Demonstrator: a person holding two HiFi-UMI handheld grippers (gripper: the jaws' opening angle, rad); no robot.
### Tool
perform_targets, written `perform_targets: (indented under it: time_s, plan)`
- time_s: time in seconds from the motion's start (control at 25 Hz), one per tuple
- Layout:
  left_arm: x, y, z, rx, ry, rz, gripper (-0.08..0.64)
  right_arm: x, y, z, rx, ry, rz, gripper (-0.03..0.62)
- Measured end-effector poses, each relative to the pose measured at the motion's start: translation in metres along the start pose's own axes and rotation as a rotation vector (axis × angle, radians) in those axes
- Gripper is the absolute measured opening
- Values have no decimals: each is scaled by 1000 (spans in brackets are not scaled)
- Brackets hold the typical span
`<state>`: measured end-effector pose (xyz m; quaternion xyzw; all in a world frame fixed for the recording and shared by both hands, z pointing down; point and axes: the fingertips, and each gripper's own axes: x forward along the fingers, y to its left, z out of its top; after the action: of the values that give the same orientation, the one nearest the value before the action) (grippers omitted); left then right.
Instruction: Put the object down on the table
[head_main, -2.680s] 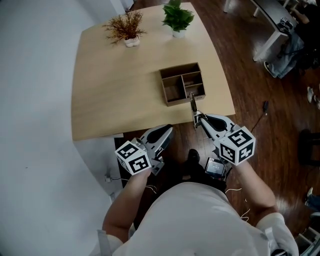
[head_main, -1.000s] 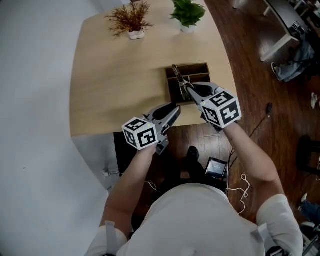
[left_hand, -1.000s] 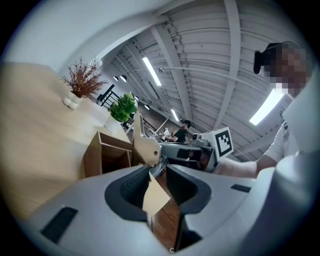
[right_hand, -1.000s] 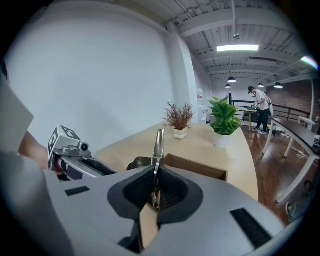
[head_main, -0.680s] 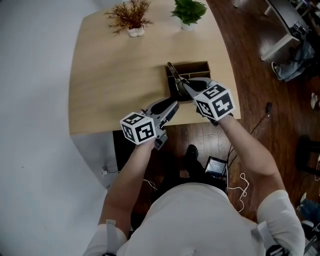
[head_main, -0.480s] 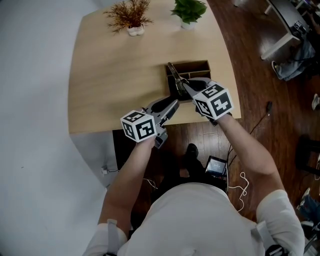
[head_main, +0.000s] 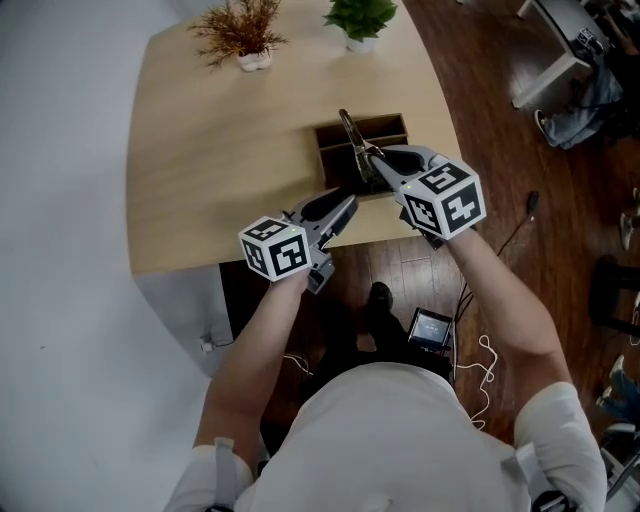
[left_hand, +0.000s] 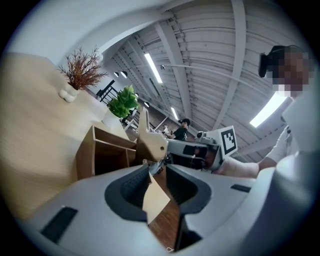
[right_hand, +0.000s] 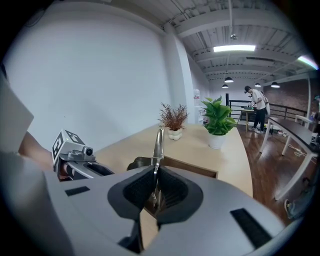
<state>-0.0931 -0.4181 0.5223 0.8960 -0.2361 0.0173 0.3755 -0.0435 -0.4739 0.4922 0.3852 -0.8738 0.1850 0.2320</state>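
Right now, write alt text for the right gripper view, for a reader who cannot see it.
The right gripper is shut on a slim metal utensil that stands upright, with a wooden organiser box just beyond. The pale table carries a dried plant and a green plant; the left gripper shows at left.

Brown compartment box (head_main: 386, 121), dried reddish plant in white pot (head_main: 238, 32), green potted plant nearby (head_main: 360, 17), dark wood floor (head_main: 480, 70)

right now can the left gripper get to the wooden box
Probably yes. The left gripper is empty at the near edge of the table, with the wooden box just ahead; only the right gripper, shut on a metal tool, crowds it.
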Motion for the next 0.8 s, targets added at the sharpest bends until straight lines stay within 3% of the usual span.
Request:
perform_targets:
  time_s: [0.28, 0.8]
  plan:
    - [6, -2, -2, 5, 6, -5, 83, 14, 8, -2, 18, -3, 29, 28]
    - [-8, 13, -11, -41, -14, 41, 83, 52, 12, -52, -39, 138, 37, 28]
